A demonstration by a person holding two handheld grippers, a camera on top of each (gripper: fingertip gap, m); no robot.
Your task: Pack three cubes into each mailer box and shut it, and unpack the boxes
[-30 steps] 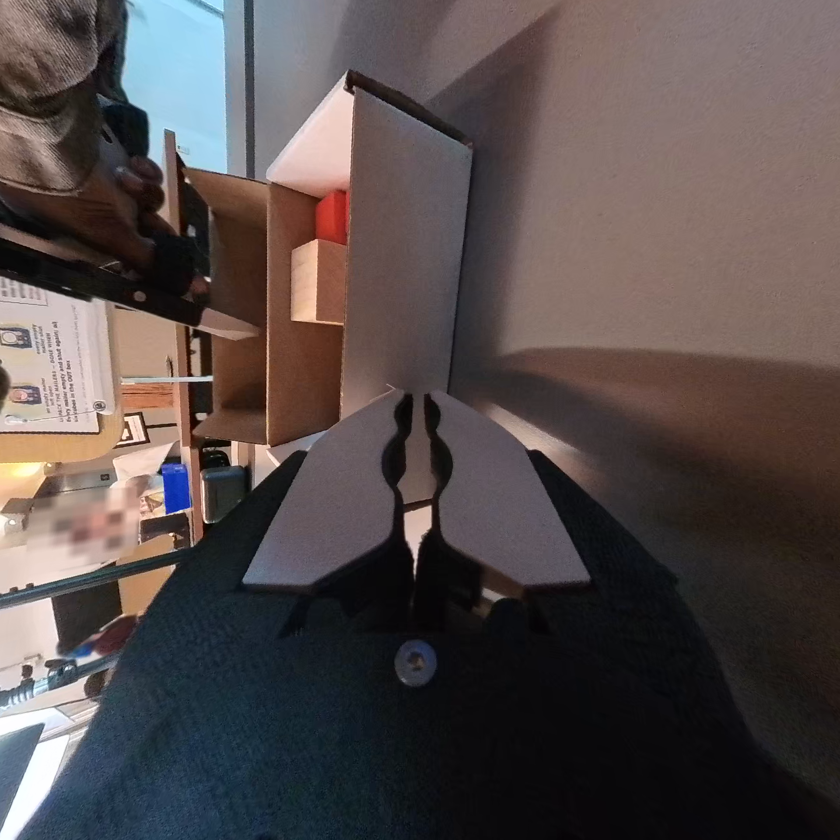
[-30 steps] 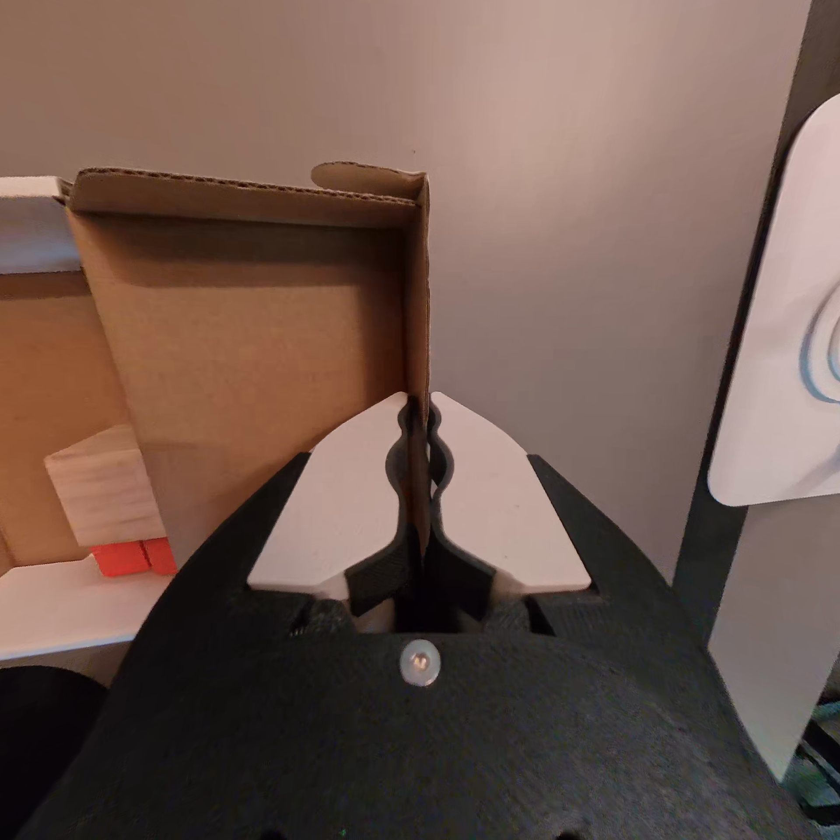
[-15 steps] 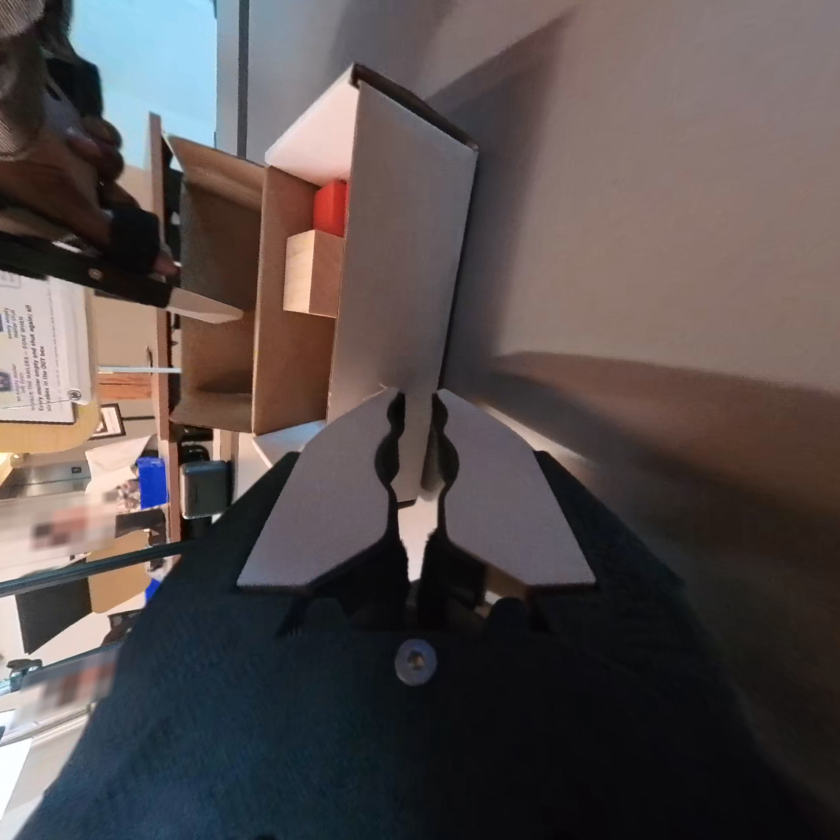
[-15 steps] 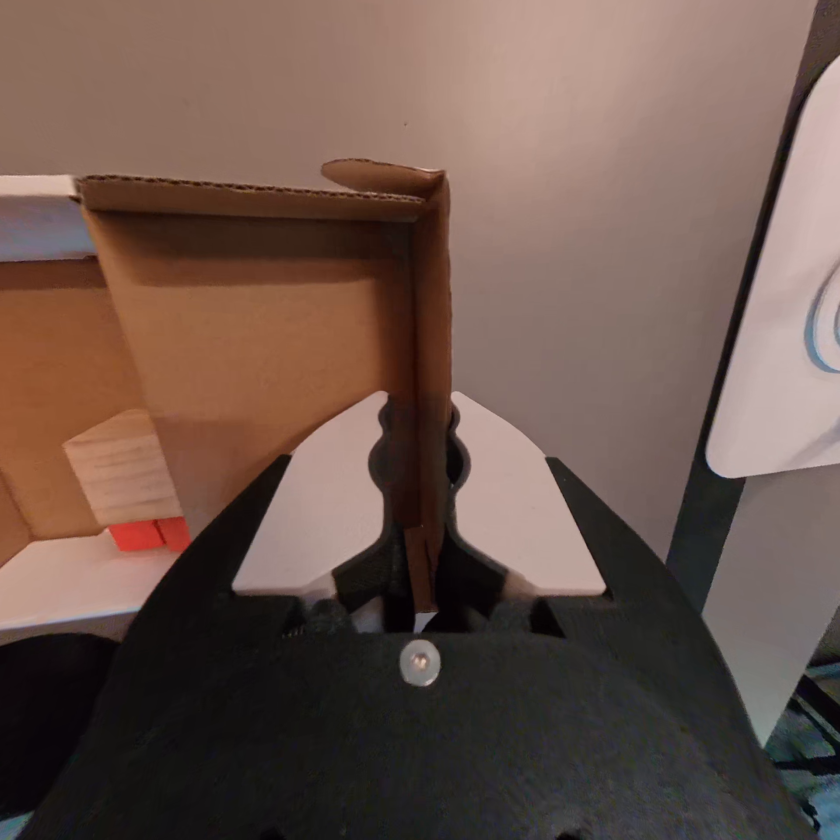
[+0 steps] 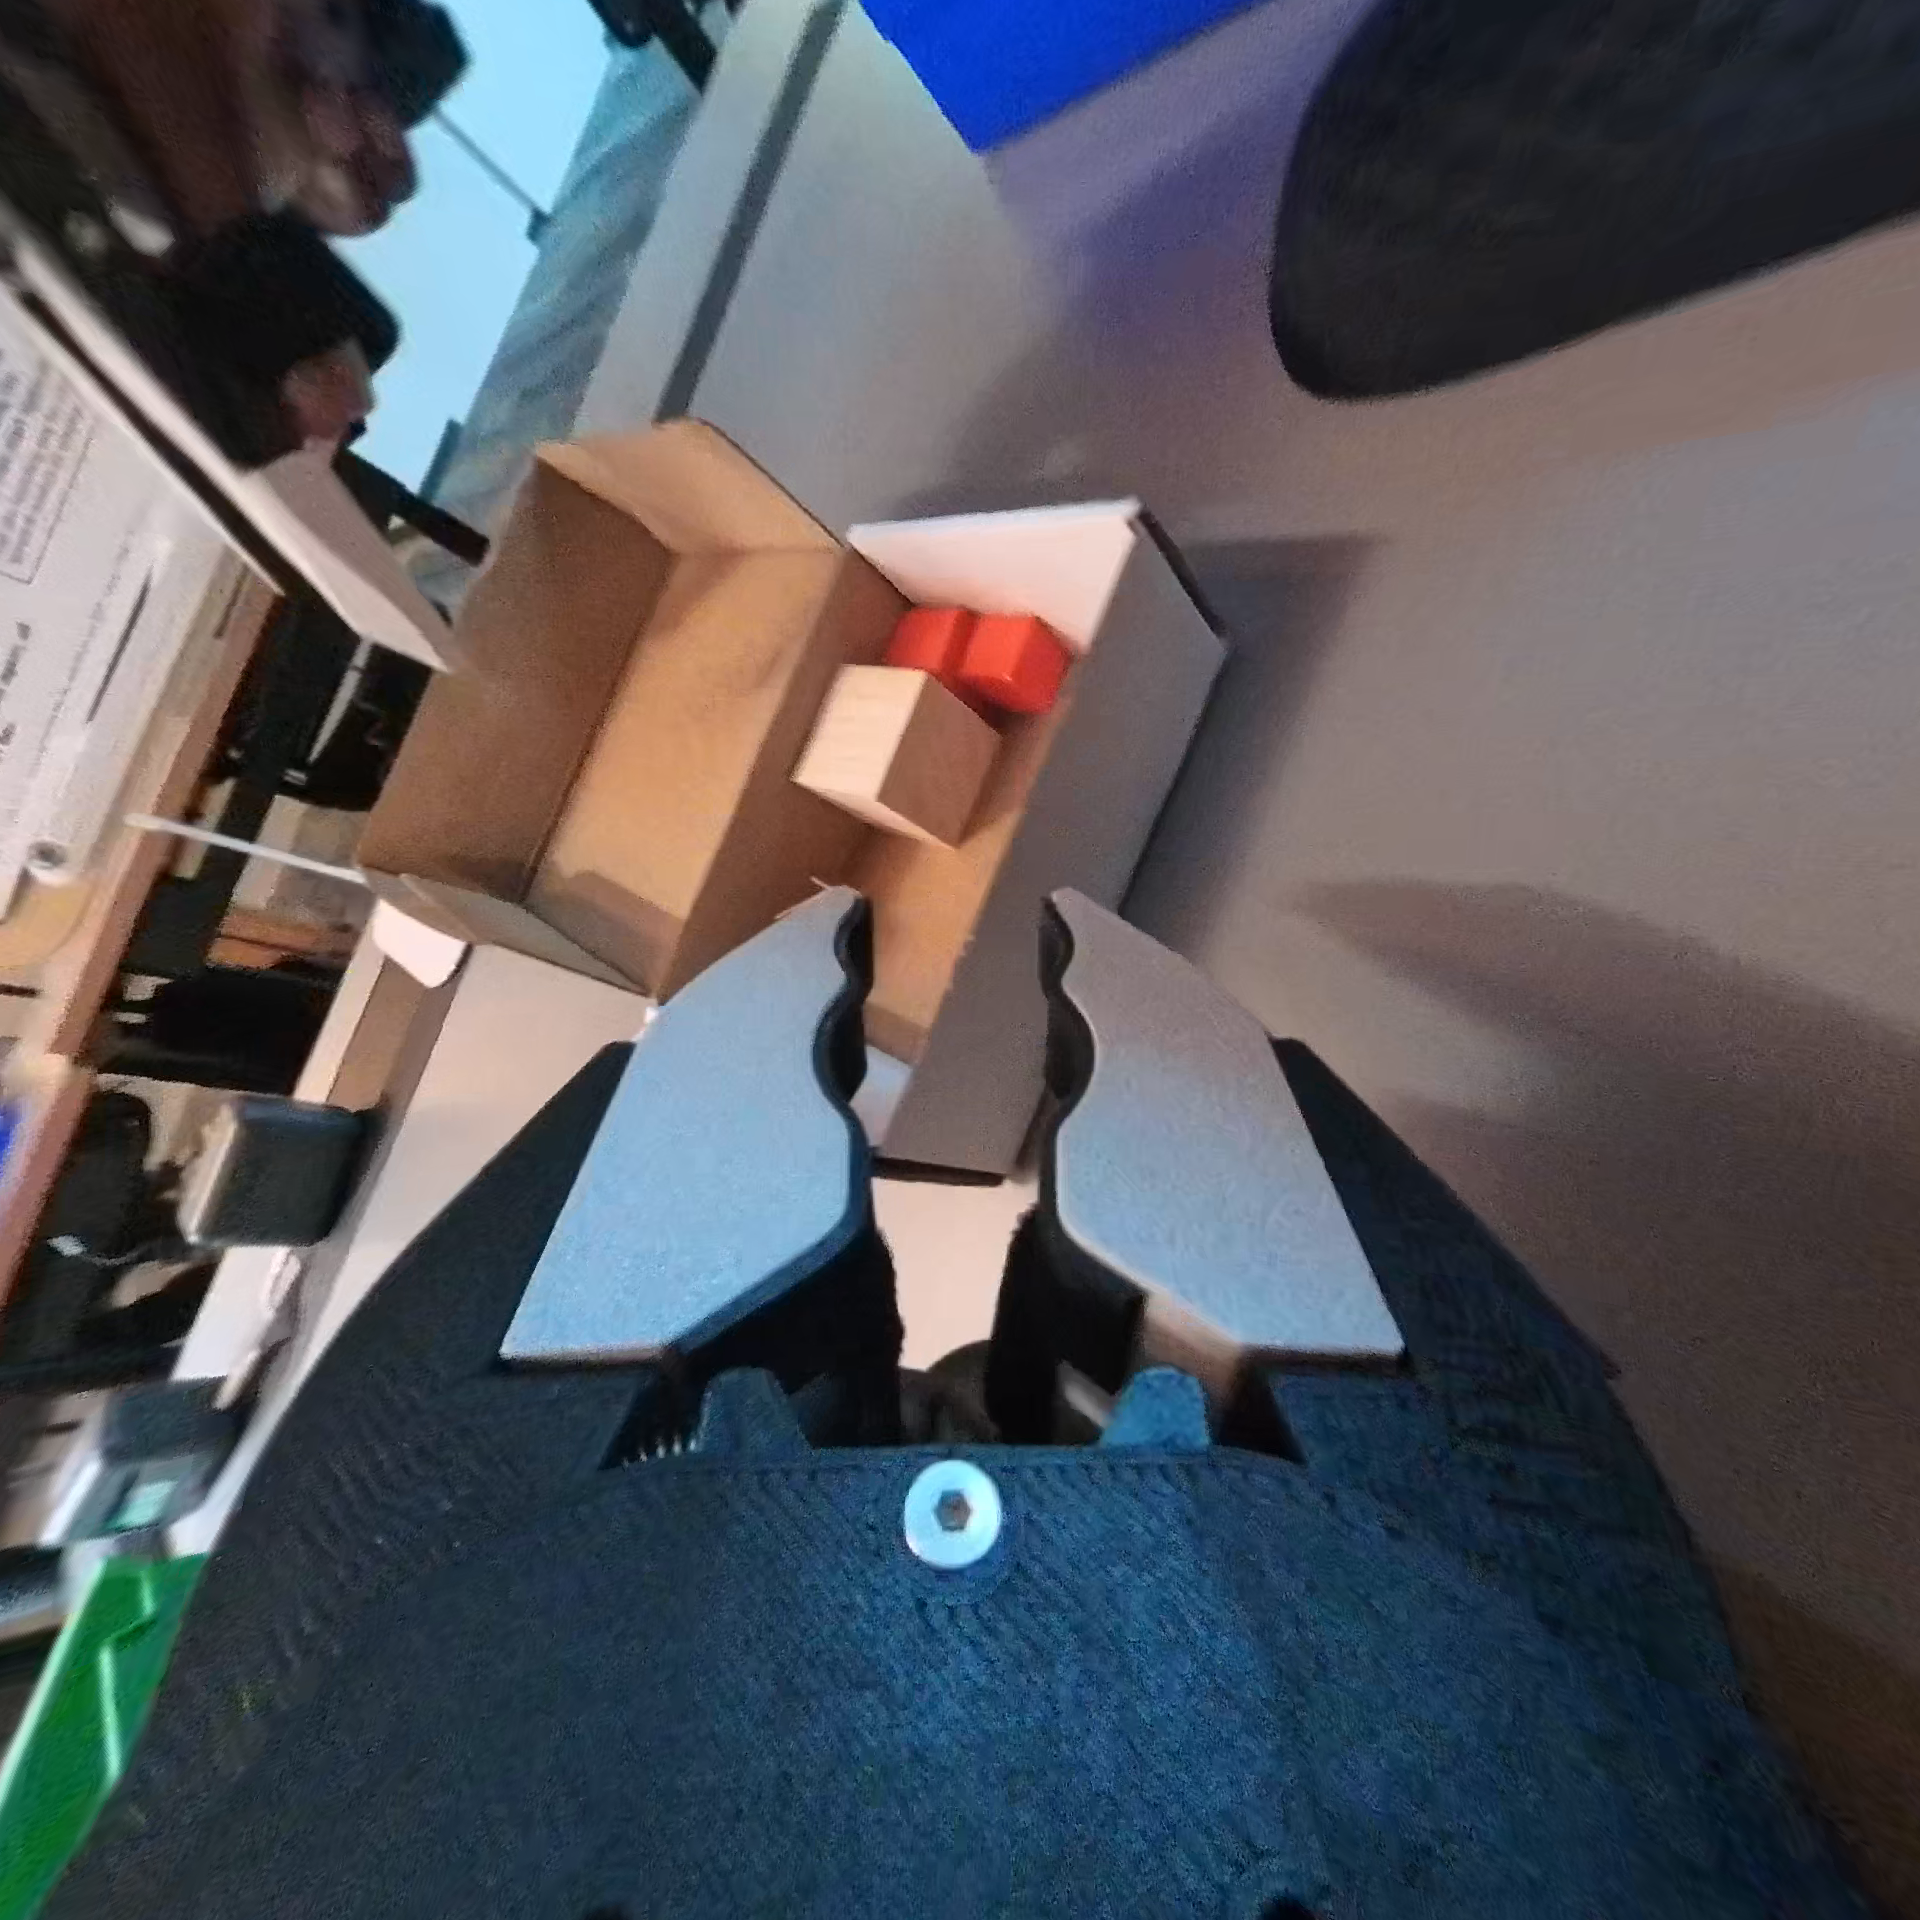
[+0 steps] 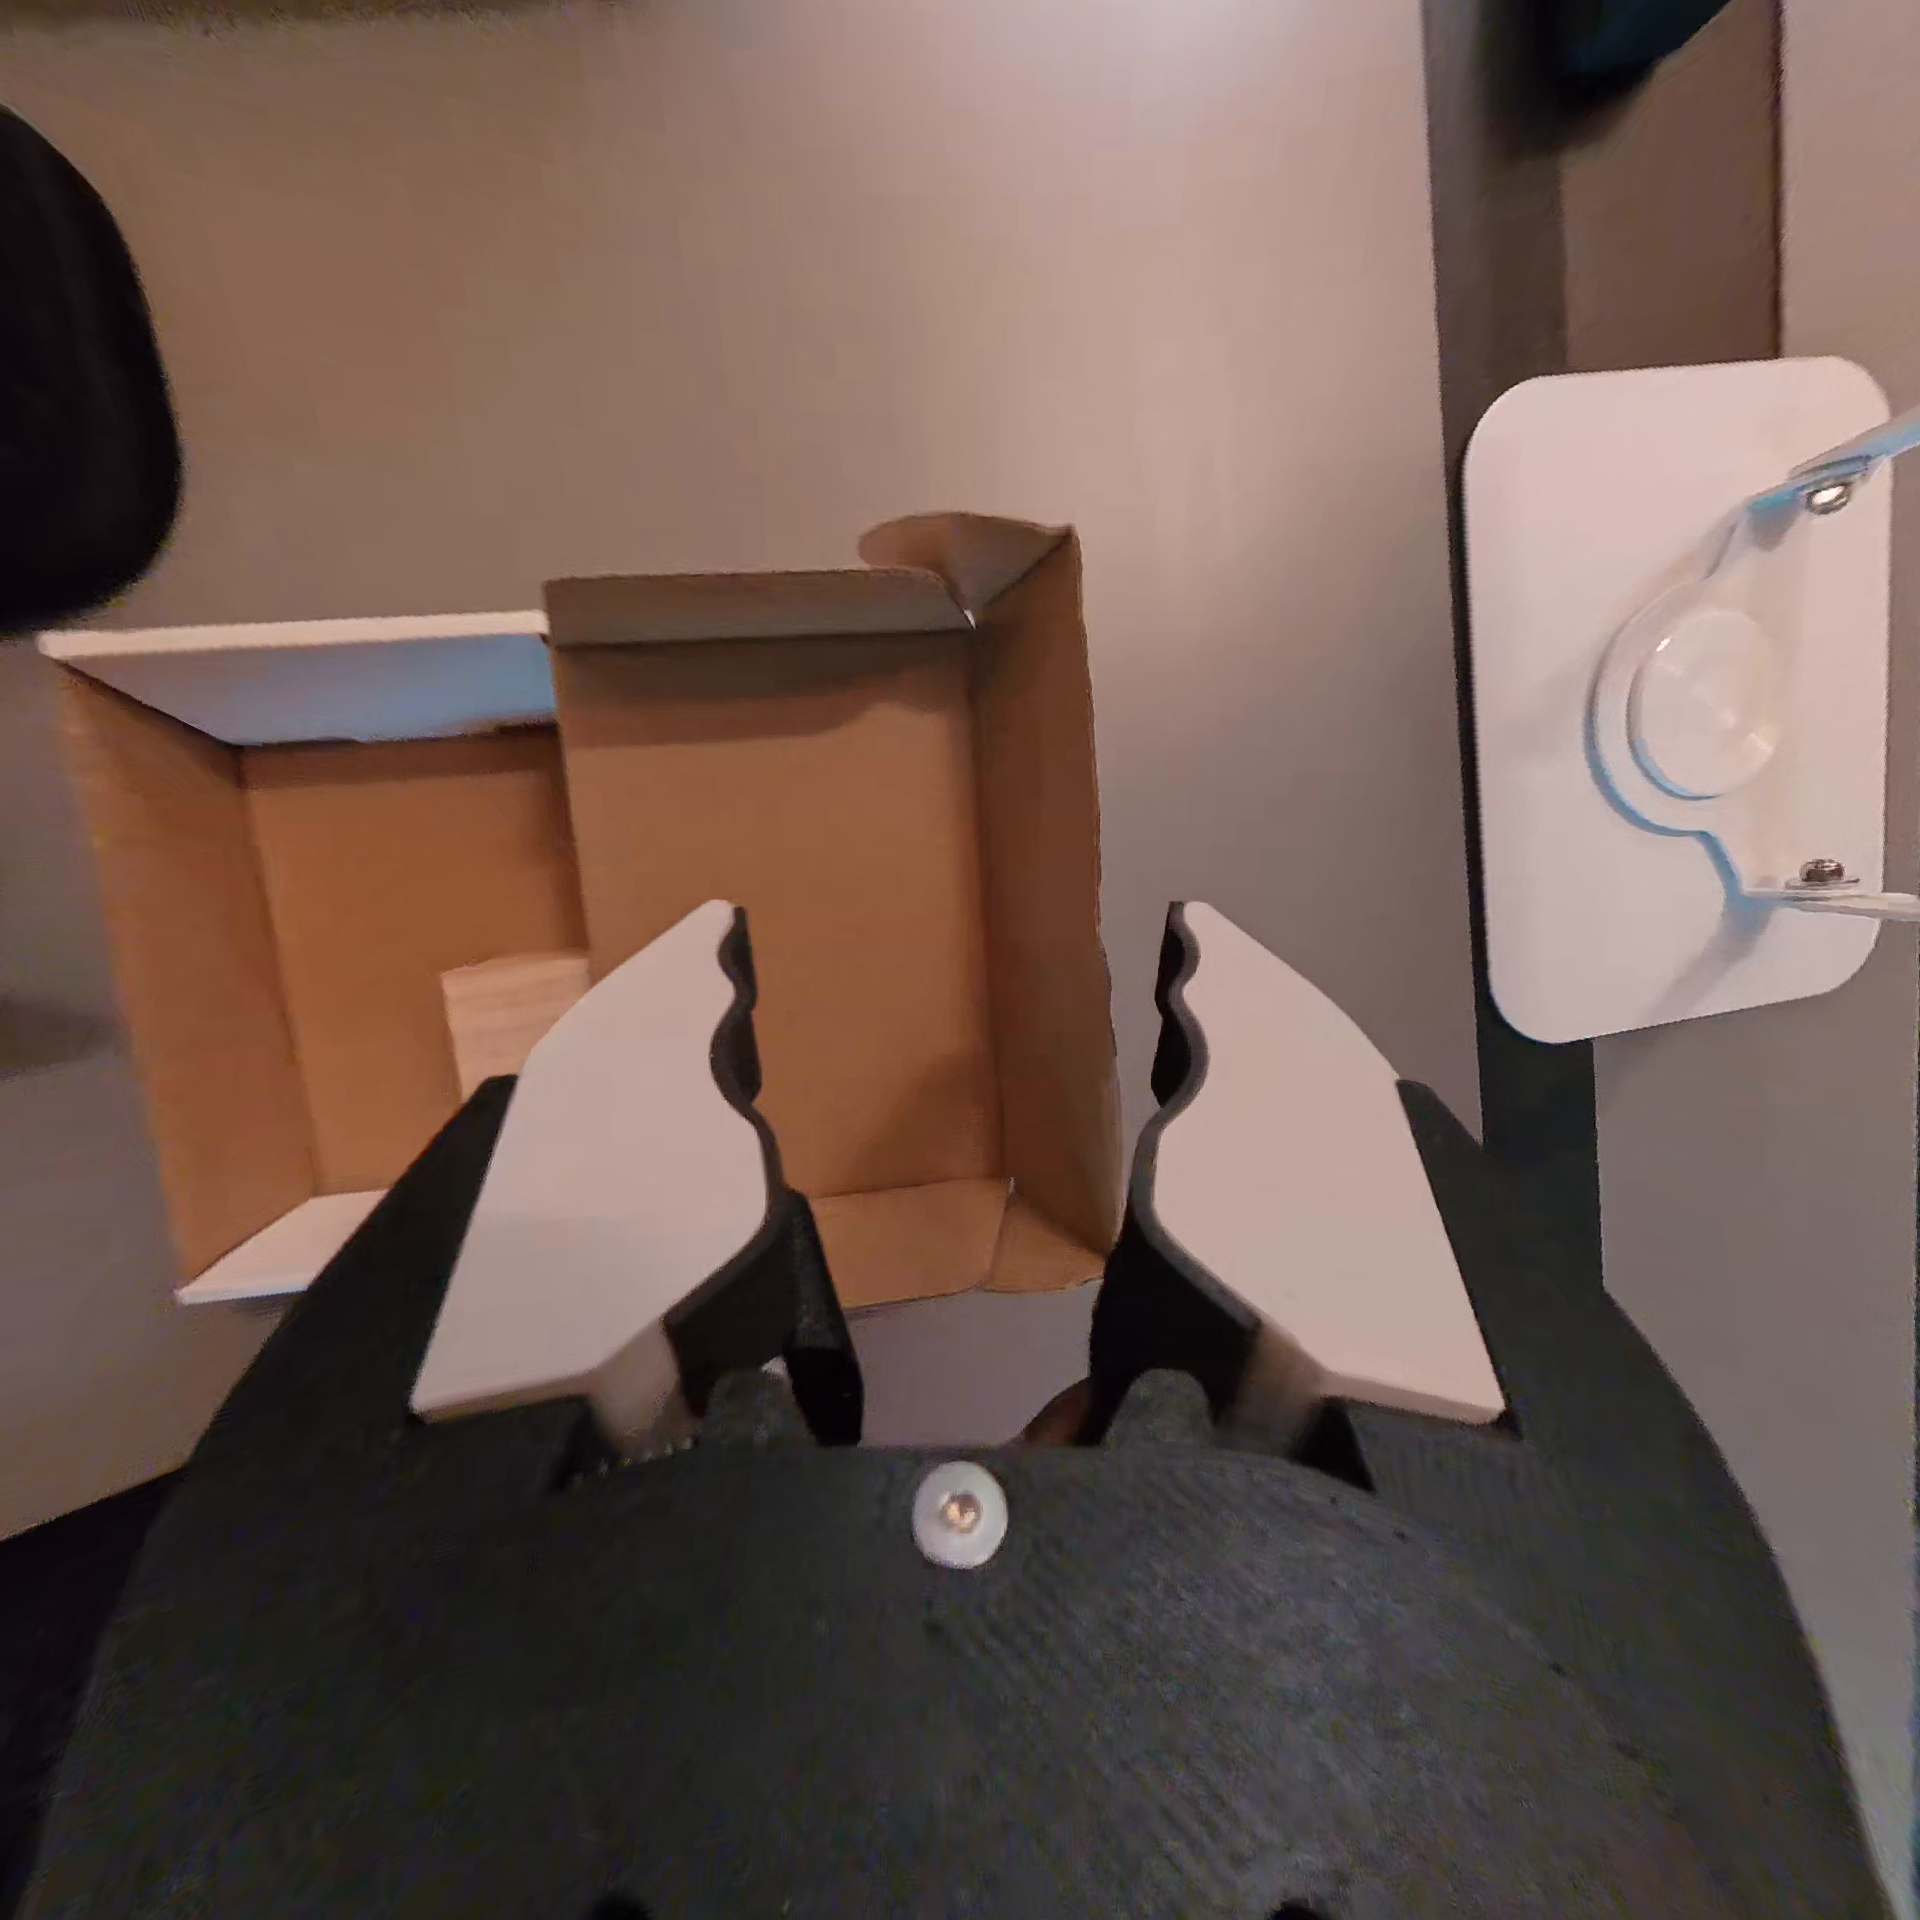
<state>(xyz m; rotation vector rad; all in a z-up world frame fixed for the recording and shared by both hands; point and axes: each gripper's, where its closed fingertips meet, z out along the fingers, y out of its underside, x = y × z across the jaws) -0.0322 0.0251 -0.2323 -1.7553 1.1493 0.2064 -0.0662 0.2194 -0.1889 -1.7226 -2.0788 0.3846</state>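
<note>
An open mailer box [image 5: 1127, 769], white outside and brown inside, lies on the grey table. Two red cubes [image 5: 982, 660] and a wooden cube [image 5: 899, 748] sit in its tray. My left gripper [image 5: 951, 914] is open at the tray's near end, with the white side wall showing in the gap between its fingers. My right gripper [image 6: 954, 914] is open and empty, just in front of the opened lid [image 6: 821, 883]. The right wrist view shows the tray [image 6: 166, 935] to the left with the wooden cube [image 6: 509, 1013]; the red cubes are hidden there. The right gripper's white finger [image 5: 343, 551] shows beyond the lid.
A white plate with a clear dome [image 6: 1662, 686] is fixed to a dark post on the right. A dark rounded shape [image 5: 1558, 156] sits at the far side of the table. A black device [image 5: 270, 1174] and papers lie past the table's left edge. To the opened lid [image 6: 821, 883]: right tips about 7 cm, left tips about 15 cm. It is some 9 cm from my left tips to the wooden cube [image 5: 899, 748].
Both grippers have opened and let go of the box walls they pinched, then drawn back. The left wrist view has swung round and now looks into the tray.
</note>
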